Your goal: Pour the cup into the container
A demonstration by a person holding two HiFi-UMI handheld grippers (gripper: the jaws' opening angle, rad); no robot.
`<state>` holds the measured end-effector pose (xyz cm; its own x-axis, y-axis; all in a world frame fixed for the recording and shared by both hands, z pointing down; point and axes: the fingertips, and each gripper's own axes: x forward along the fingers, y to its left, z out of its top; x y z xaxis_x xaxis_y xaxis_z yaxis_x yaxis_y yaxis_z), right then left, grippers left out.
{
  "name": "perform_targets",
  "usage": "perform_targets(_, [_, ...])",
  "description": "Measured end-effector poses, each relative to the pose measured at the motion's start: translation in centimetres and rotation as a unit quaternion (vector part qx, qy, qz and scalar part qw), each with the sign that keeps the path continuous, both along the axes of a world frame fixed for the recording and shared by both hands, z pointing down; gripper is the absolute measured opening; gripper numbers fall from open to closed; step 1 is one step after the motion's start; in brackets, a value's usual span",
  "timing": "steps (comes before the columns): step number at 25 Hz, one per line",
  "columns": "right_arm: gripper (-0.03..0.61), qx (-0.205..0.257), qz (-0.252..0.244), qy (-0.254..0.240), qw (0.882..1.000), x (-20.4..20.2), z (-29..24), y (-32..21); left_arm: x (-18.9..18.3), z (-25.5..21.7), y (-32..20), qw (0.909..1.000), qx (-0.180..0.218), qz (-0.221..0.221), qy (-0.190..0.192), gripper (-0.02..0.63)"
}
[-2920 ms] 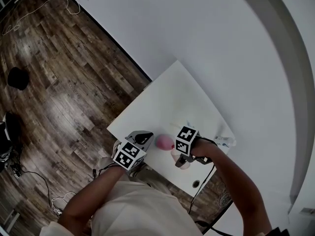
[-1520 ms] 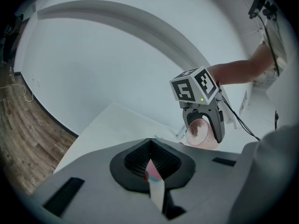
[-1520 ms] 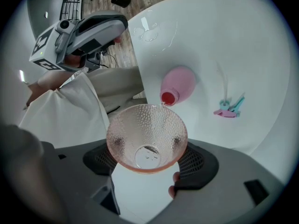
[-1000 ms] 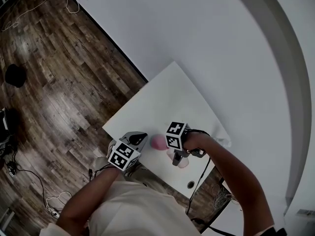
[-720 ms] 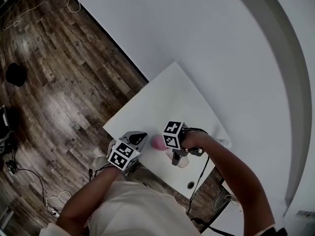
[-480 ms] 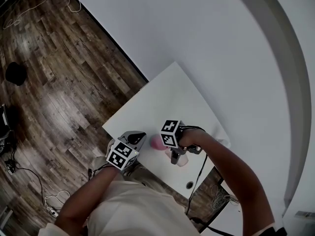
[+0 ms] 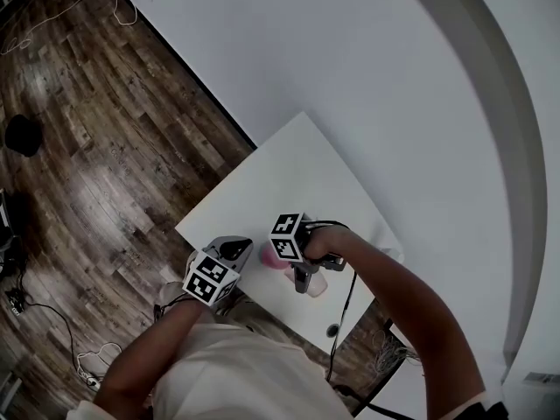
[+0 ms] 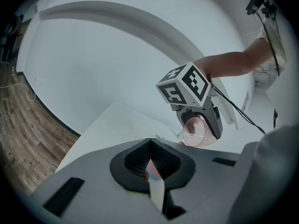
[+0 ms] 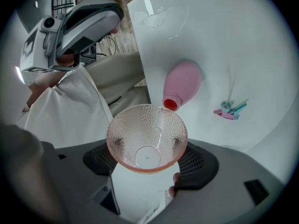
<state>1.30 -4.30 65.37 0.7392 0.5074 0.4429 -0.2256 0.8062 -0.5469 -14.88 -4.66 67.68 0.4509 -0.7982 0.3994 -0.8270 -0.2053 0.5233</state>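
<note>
I have two tongs at work over one white table (image 9: 224, 41). My right tongs (image 9: 147, 160) are clamped on the one cup (image 9: 147, 134), a clear pinkish dimpled one, a jaw on each side of it. The cup is held tilted above the table, its rim just beside the red mouth of the single pink bottle (image 9: 184, 80); I cannot tell whether rim and mouth touch. My left tongs (image 8: 152, 164) sit near the bottle on its other side, off the table's edge, with the jaws drawn together to a thin slit. Beyond the bottle, one small cluster of teal and pink bits (image 9: 229, 108) lies on the table.
</note>
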Motion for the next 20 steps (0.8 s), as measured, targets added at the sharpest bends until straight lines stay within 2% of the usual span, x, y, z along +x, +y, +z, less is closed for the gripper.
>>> perform_targets(13, [0.365,-0.014,-0.006,0.019,1.0,0.03,-0.25,0.22,-0.39,-0.28,0.55,0.9999,0.001,-0.016,0.001,0.011])
perform_targets(20, [0.365,-0.019,-0.033,0.037,0.999,0.29,-0.66,-0.16,-0.66,-0.51,0.46,0.9997,0.001,-0.025,0.003,0.011])
